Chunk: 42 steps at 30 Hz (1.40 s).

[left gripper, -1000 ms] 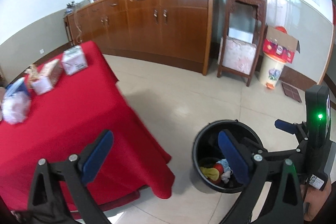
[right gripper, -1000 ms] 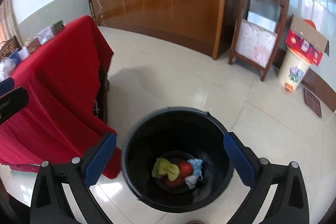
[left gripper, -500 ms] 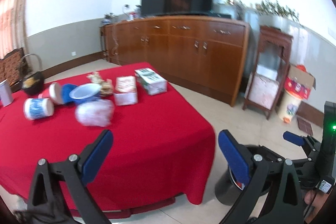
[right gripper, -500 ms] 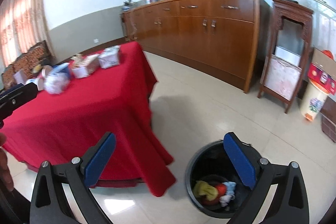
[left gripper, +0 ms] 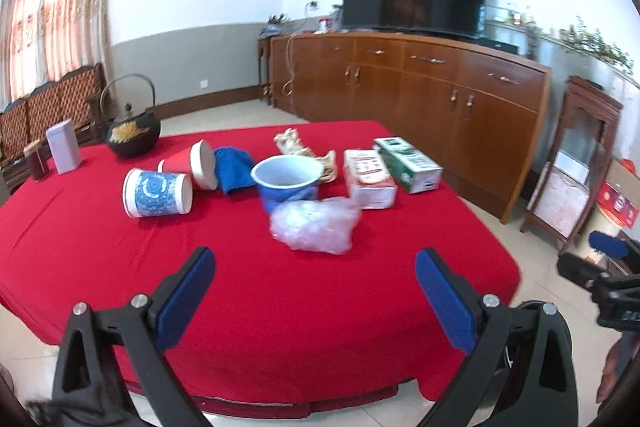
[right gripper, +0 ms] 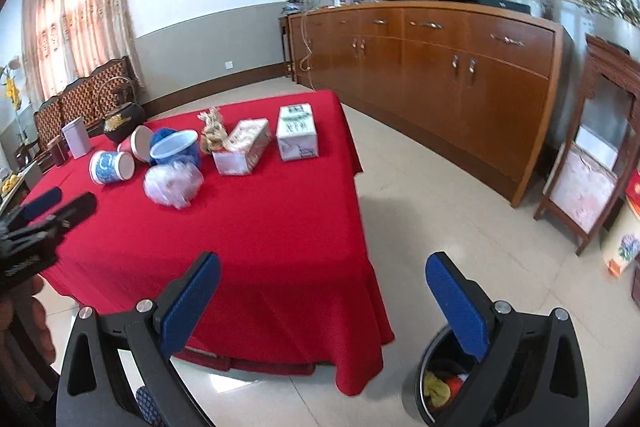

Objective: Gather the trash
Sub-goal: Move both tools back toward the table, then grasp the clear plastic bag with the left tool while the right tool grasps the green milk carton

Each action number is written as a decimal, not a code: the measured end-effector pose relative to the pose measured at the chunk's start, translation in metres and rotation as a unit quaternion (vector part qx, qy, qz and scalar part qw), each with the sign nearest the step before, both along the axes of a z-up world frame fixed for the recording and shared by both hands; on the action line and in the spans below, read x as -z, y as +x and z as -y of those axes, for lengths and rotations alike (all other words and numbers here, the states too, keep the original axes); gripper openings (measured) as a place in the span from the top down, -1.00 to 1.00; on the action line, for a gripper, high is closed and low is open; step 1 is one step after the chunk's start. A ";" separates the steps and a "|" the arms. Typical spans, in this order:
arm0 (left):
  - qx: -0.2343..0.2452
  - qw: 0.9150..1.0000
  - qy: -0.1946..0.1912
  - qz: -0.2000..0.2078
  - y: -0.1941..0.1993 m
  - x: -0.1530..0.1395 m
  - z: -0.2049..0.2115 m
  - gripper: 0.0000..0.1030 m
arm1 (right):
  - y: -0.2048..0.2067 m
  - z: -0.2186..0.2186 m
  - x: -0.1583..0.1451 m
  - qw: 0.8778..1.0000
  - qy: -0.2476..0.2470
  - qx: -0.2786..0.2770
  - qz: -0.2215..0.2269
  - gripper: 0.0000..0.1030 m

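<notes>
Left wrist view: looks across a bench [left gripper: 120, 247] draped in red cloth. Left gripper [left gripper: 314, 291] hovering at the near edge, jaws spread wide, nothing between the blue pads. Straight ahead and nearest, a crumpled clear plastic bag [left gripper: 316, 225], lying roughly crosswise to the fingers, almost centred between them. Beyond it a blue bowl [left gripper: 286, 183]; to its left a blue-patterned cup [left gripper: 158, 193] and a red cup [left gripper: 192, 169], both tipped on their sides; a blue cloth [left gripper: 234, 167] between red cup and bowl. Further right, a crumpled paper wrapper [left gripper: 304, 151] and two cartons, one red-printed [left gripper: 370, 183], one green-printed [left gripper: 408, 165]. At the far left, a dark kettle [left gripper: 134, 135] and a pale tin [left gripper: 64, 147], probably not trash. Right gripper [left gripper: 608, 263] partly seen at the right edge.

Right wrist view: right gripper [right gripper: 322, 301] off the bench corner, above the floor, jaws likewise wide and empty. Black bin [right gripper: 424, 371] low at the right, behind the right finger, some scraps already inside. Plastic bag [right gripper: 174, 183] well off to the left here, across the cloth.

Judgement: left side clearly nearer the bag and lined up with it; a short forward reach and a squeeze on soft, crushable film should do, then a swing rightward to the bin.
</notes>
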<state>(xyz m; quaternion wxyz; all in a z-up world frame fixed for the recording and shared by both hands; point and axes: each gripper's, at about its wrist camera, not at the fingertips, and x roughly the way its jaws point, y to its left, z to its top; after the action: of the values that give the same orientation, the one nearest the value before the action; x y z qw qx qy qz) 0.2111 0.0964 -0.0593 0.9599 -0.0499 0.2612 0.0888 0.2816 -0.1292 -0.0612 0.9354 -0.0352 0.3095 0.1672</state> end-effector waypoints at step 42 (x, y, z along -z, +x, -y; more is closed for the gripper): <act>-0.087 0.992 -0.041 -0.084 0.100 0.050 -0.104 -0.02 | 0.242 -0.117 0.056 0.993 -0.069 -0.041 -0.092 -0.34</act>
<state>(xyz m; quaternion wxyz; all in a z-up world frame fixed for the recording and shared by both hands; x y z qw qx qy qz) 0.3110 0.2007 -0.1098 0.9204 -0.1039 0.3387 0.1654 0.5233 -0.0119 -0.1175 0.8907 -0.0969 0.4034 0.1858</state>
